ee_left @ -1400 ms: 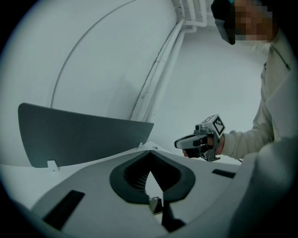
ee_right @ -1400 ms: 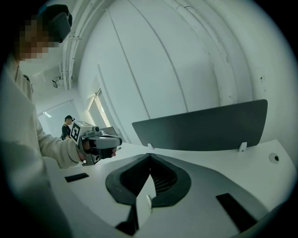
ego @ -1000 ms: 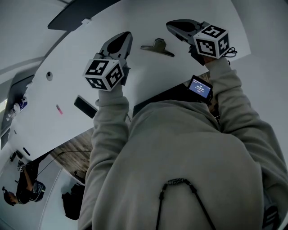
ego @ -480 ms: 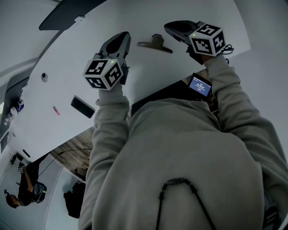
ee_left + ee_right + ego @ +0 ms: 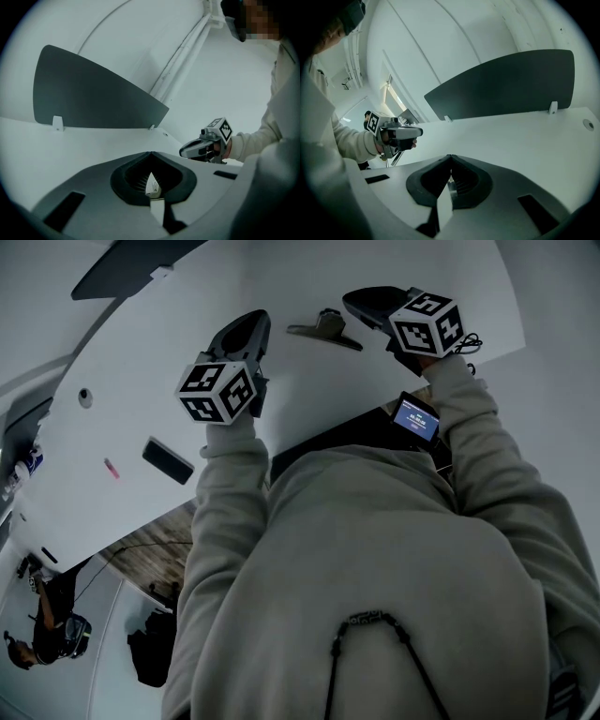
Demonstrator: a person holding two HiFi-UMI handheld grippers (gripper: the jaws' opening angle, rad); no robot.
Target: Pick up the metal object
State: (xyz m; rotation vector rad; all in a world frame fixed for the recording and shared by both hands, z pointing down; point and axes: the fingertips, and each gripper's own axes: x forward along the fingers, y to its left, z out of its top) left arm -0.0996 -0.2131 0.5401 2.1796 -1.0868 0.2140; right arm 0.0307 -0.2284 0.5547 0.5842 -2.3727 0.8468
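Head view: both arms (image 5: 225, 493) stretched forward over the table (image 5: 141, 381)
Left gripper (image 5: 251, 324): closed, empty
Right gripper (image 5: 356, 302): closed, empty, near the metal clip (image 5: 323, 331)

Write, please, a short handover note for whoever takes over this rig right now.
Left hand-held gripper: jaws together, empty, over the white table, to the left of the metal clip.
Right hand-held gripper: jaws together, empty, close beside the clip's right end.
Clip: lies flat on the table between the two grippers, not gripped.
Done: both grippers brought near the clip.
Left: open one gripper, close it on the clip, lift it.
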